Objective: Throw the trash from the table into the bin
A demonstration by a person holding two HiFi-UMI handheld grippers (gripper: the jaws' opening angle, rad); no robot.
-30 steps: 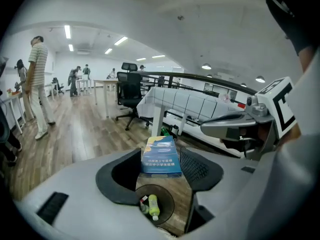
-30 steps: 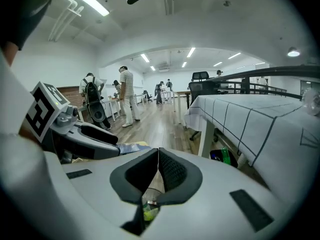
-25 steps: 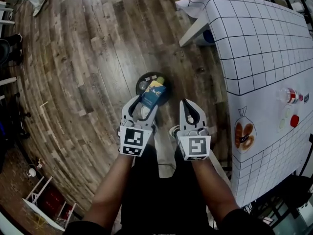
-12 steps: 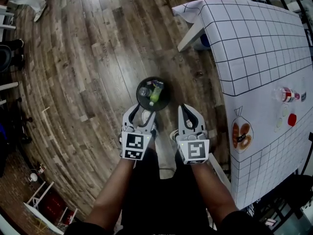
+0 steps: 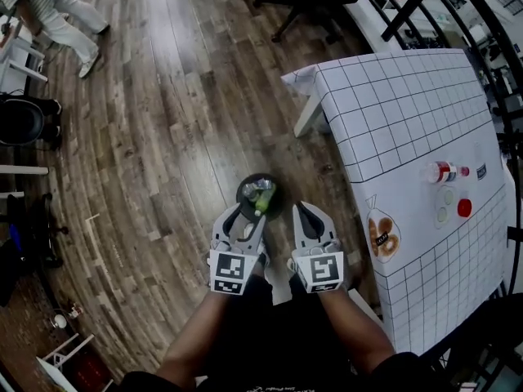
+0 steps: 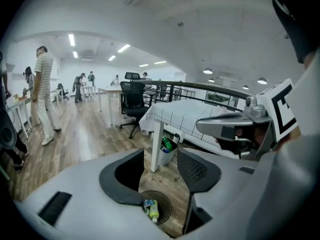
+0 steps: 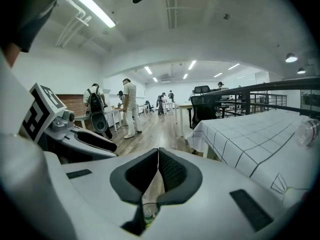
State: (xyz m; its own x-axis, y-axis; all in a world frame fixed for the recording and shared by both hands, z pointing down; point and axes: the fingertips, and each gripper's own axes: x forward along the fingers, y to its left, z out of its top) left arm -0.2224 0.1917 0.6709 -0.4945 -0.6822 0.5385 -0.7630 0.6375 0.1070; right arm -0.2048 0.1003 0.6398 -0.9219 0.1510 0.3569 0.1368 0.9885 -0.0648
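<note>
Head view: left gripper [image 5: 243, 219] near bin [image 5: 279, 191], jaws wide, just been closing, nothing between. Right gripper [image 5: 301, 209] pinched together, empty.

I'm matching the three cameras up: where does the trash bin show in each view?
Head view: the bin is at centre, on the wood floor, left of the table.
Left gripper view: bin at bottom centre, between the fingers of the left gripper, which has just been closing, empty.
Right gripper view: a sliver of bin at bottom centre, under the right gripper, fingers shut.
Shared landmark: the grid-clothed table, right of the bin in all three.
</note>
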